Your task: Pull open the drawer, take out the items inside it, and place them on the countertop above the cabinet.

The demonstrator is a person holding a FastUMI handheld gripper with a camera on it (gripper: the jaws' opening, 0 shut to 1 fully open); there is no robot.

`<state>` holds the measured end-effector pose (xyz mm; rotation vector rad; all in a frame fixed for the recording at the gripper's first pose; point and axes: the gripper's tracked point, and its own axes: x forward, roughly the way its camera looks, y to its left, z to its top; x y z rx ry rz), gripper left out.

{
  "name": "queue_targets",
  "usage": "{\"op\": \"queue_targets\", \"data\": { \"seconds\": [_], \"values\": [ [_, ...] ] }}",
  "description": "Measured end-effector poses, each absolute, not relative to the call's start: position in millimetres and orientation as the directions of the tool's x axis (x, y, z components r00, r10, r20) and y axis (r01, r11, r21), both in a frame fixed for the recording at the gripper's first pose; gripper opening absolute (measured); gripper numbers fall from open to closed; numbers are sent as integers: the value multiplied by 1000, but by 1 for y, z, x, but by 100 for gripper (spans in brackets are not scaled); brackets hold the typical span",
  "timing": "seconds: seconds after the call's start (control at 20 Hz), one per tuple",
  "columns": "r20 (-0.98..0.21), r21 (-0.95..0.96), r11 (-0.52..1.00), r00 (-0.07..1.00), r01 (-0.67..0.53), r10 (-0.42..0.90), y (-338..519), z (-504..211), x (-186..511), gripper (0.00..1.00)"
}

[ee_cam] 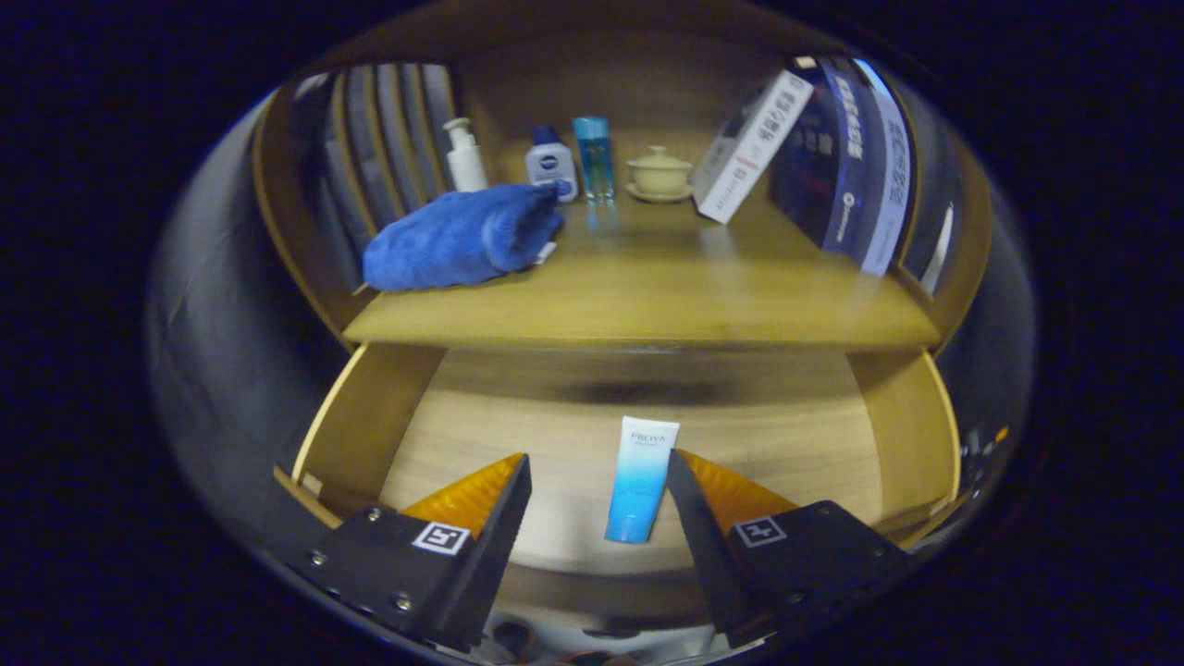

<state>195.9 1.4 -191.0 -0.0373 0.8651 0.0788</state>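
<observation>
Hanging over the pulled-out drawer, the gripper has its two fingers spread wide, gripping nothing. Between them, closer to the right-hand finger than to the left one, a blue-and-white cosmetic tube lies flat on the drawer's wooden floor, its white crimped end pointing toward the cabinet and its blue cap end toward the drawer's front. Whether the right finger touches the tube I cannot tell; the left one is clearly apart from it. The drawer's two side walls run back on either side to the cabinet, and the countertop stretches just above it. On that countertop, to the left, sits a rolled blue towel. Behind the towel stand a white pump bottle, a small white bottle with a dark blue cap and a clear blue bottle, lined up near the back. Next along is a cream-coloured lidded cup on a saucer. To the right a white box leans tilted against a dark blue box that stands by the side panel.
</observation>
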Motion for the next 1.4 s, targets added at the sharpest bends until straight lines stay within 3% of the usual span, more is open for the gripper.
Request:
{"op": "queue_targets", "data": {
  "seconds": [0.15, 0.4, 0.55, 0.65, 0.7, 0.75, 0.85, 0.9, 1.05, 1.4],
  "values": [
    [-771, -33, 999, 637, -25, -9, -13, -207, 220, 88],
    [-902, -80, 996, 429, -49, -52, -18, -257, 207, 88],
    [-936, -50, 999, 350, -9, -43, -12, -273, 201, 80],
    [-946, -95, 995, 310, 9, -93, -23, -278, 197, 80],
    [-940, -99, 995, 326, 11, -97, -22, -273, 199, 69],
    [-947, -101, 995, 307, 7, -98, -23, -281, 199, 67],
    [-926, -138, 990, 357, -17, -123, -28, -280, 209, 63],
    [-927, -140, 990, 354, -19, -124, -29, -279, 209, 50],
    [-913, -135, 990, 394, -48, -105, -24, -276, 211, 45],
    [-786, -49, 993, 617, -108, 28, -2, -213, 219, 45]
  ]
}}
